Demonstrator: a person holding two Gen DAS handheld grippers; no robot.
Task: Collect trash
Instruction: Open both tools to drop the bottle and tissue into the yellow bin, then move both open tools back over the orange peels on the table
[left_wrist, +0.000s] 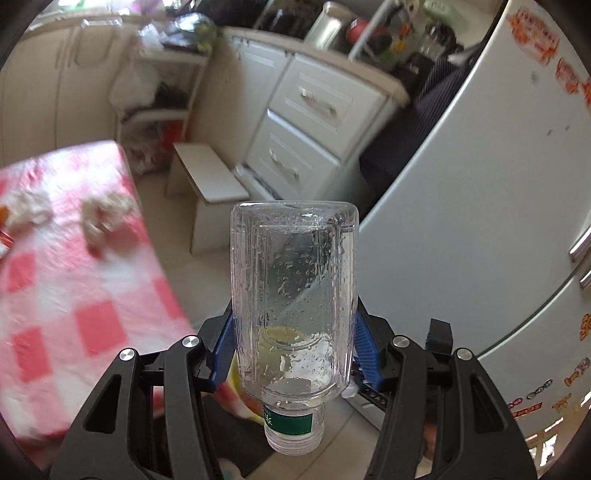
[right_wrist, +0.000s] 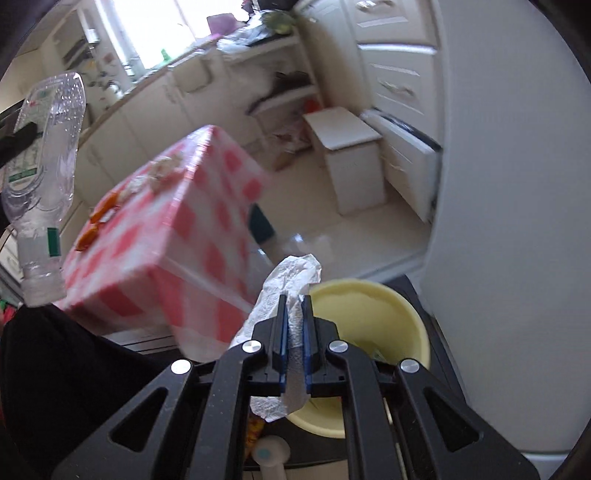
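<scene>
Both grippers loaded, held over kitchen floor beside pink-and-white checked table (left_wrist: 74, 295).
L gripper (left_wrist: 293, 354) clamps clear plastic bottle (left_wrist: 293, 295) w/ droplets inside, neck toward camera, green neck label unreadable. R gripper (right_wrist: 293, 332), nearly closed, pinches crumpled white paper towel (right_wrist: 291, 284) above pale yellow plastic bin (right_wrist: 369, 314). More wads (left_wrist: 103, 214) on table.

Bottle (left_wrist: 293, 310): its clear wall hides the inner faces of your left tongs (left_wrist: 293, 350).
Surface (left_wrist: 66, 280): motion-blurred; the crumpled white scraps (left_wrist: 105, 216) on it cannot be identified.
Yellow bin (right_wrist: 373, 325): your right tongs (right_wrist: 294, 332) and the paper towel (right_wrist: 291, 291) cover its near rim and contents.
Countertop clutter (left_wrist: 388, 40): too blurred to tell apart.
</scene>
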